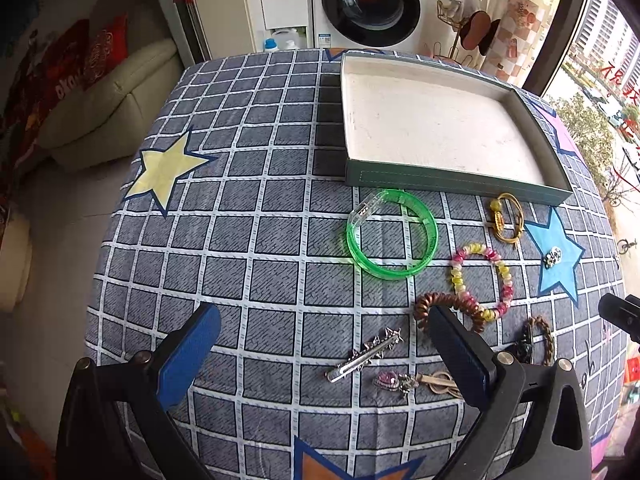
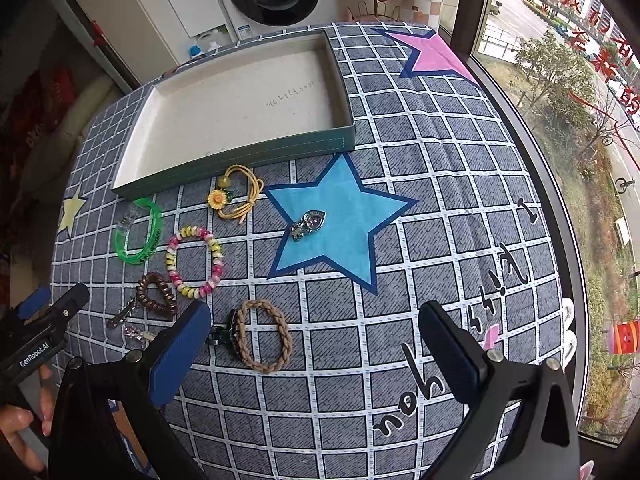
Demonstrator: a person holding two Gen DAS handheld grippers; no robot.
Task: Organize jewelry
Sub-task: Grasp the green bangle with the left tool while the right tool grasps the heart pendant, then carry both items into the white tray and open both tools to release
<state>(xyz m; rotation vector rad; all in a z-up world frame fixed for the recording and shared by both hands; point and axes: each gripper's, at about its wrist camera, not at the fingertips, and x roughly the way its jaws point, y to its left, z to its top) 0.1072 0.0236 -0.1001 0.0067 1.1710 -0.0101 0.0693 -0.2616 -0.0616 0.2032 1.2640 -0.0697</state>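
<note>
Barely started: tray [image 1: 440,128] empty, jewelry like bangle [image 1: 392,236] loose on counter [image 1: 260,200]. Both hand-held grippers [image 1: 324,344] [image 2: 316,344] spread apart, holding nothing.

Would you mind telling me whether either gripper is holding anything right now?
Nothing is held. The left gripper and right gripper are both open above the cloth, empty.

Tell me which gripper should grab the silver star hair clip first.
Left. The left gripper is open with the silver star hair clip lying between its fingers; the right gripper sits nearer the braided tan band.
</note>
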